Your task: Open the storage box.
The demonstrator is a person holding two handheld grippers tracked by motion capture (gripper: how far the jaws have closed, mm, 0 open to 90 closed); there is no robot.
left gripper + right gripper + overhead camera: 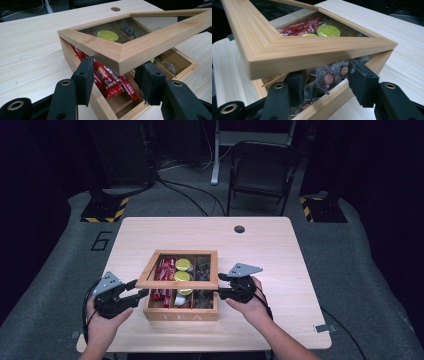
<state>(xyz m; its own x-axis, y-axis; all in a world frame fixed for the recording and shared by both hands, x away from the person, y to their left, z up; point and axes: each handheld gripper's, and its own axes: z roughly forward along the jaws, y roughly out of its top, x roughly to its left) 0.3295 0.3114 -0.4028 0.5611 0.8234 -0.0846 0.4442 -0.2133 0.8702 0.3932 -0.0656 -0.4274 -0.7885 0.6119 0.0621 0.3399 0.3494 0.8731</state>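
A wooden tea box (181, 314) marked TEA stands at the table's front middle. Its glass-windowed lid (177, 283) is raised and tilted over it. Inside are red sachets (165, 270), round yellow-green capsules (183, 265) and dark tea bags (202, 267). My left gripper (142, 293) is at the lid's front left corner, its jaws open either side of that lid corner (140, 47), above the red sachets (112, 82). My right gripper (222, 285) is at the front right corner, open, jaws under the lid (287, 55), in front of the tea bags (328, 77).
The light wooden table (270, 250) has a round cable hole (239, 229) near its far edge. A black folding chair (262, 170) stands behind it. Yellow-and-black striped stand bases (102, 210) sit on the floor at both far corners.
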